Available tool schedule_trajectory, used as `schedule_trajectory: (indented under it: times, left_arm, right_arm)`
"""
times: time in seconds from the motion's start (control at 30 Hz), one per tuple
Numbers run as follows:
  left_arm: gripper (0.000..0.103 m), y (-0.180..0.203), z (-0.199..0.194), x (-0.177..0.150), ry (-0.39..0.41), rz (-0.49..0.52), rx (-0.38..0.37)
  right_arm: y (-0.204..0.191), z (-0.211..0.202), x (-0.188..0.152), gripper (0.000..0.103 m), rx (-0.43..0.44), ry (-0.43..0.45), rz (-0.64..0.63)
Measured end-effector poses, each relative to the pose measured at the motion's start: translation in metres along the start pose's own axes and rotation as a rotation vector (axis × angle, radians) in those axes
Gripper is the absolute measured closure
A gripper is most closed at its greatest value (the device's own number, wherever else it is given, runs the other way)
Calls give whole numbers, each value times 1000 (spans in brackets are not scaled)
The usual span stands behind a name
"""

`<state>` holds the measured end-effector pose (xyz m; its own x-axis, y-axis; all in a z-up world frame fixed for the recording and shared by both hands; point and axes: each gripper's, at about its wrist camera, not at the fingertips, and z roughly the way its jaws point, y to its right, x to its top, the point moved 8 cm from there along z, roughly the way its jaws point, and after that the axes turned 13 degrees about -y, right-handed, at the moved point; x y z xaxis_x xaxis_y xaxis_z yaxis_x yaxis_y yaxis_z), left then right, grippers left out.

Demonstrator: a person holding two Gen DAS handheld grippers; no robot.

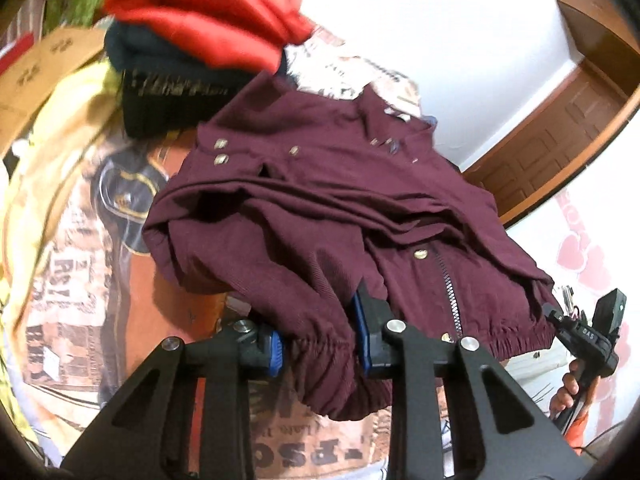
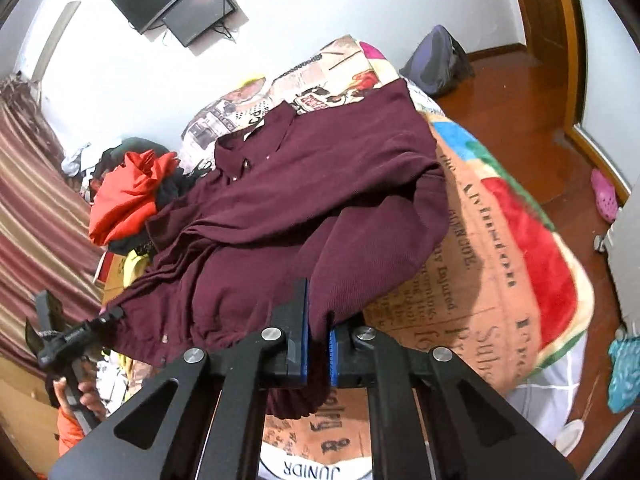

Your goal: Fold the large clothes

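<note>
A dark maroon jacket (image 1: 320, 208) is spread over a bed (image 2: 500, 248) that is covered with a blanket printed like old newspaper. The jacket has metal snap buttons and a black zipper (image 1: 450, 284) that runs down to its gathered elastic hem. This hem is turned toward both cameras and is raised a little from the blanket.

The left gripper (image 1: 320, 344) is seen from its own camera with the blue pads pressed on a bunched part of the hem; the cloth is squeezed between the two fingers and hangs below them. The right gripper (image 2: 318, 344) is clenched on the hem as well, at the other side of the jacket, and only a thin fold of maroon cloth is kept between its blue pads, which stand nearly together. In the left view the right gripper is also visible at the far right end of the hem, carried by a hand (image 1: 568, 388) with an orange sleeve below it.

Behind the jacket, near its collar, a pile of other clothes is found: a red garment (image 1: 208, 16) lies on top of a dark knitted one (image 1: 168, 92). A yellow cloth (image 1: 48, 128) lies beside this pile. On the white wall a dark screen (image 2: 196, 12) is mounted, and a grey backpack (image 2: 436, 60) stands on the wooden floor beyond the bed.
</note>
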<state>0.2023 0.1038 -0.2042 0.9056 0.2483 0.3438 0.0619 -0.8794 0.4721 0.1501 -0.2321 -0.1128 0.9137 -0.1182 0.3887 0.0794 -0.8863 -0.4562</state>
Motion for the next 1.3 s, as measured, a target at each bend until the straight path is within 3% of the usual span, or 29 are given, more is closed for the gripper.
schedule_trajectory:
  times: [0.2,0.4,0.7,0.93,1.07,1.3]
  left_arm:
    - [76,18,-25,-8,13,61,17]
    - [76,15,-26,3,4,41,-11]
    - [74,18,-19,83,33,34,-42]
    - [71,7,23,149,39,36,18]
    - [68,-11,63,180,15,19,92]
    - [65,-40,136,191,-88,-26,172]
  right_arm:
    - [8,-11,-4,97,3,-8,9]
    - [-7,-16,24,97,44,18,-13]
    - [-30,-11,113,97,39,92,-82]
    - [-22,43,181,97,5,60,-57]
    - [-10,78,204,97,-38,27,-46]
    - [11,141,215,95,-144,-73,-48]
